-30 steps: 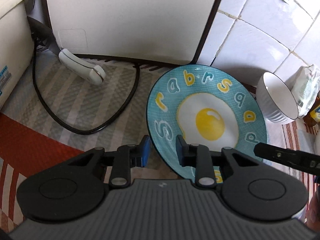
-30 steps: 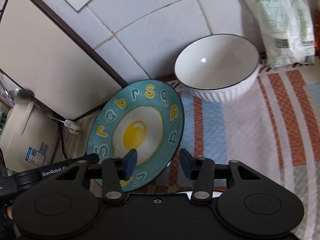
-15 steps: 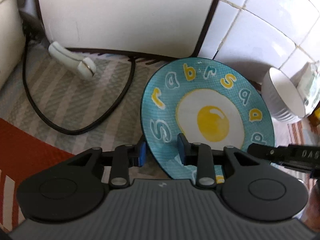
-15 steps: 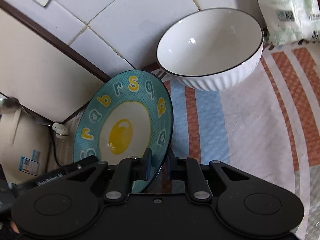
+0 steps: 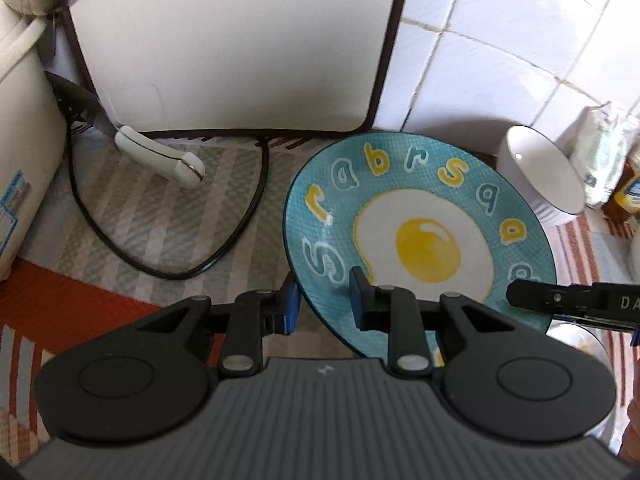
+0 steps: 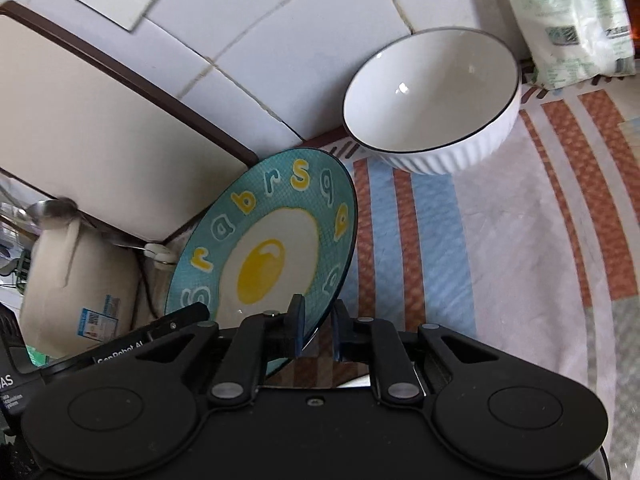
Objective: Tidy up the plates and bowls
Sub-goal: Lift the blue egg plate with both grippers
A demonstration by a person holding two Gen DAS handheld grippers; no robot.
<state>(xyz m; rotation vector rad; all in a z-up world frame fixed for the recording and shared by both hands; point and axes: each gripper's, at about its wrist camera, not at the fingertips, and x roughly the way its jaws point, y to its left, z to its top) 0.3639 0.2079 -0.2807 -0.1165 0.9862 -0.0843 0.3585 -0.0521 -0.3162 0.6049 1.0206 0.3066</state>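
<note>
- one plate (image 5: 420, 216), teal with a fried egg and letters printed on it, is seen tilted up above the striped cloth (image 6: 500, 260) that covers the desk, close to the tiled wall (image 6: 280, 40) at the desk's back edge.
- one white ribbed bowl (image 6: 432, 100) with a dark rim is seen further right along that back edge, apart from the plate.
- two claws are counted, one at either side of the plate.
- the left claw (image 5: 324, 306) straddles the plate's near left rim; its jaws are closing, a gap still showing at the outer pad.
- the right claw (image 6: 318, 330) is clamped together on the plate's near right rim.
- one cutting board (image 5: 240, 40) is leaned on the wall, left of the plate.
</note>
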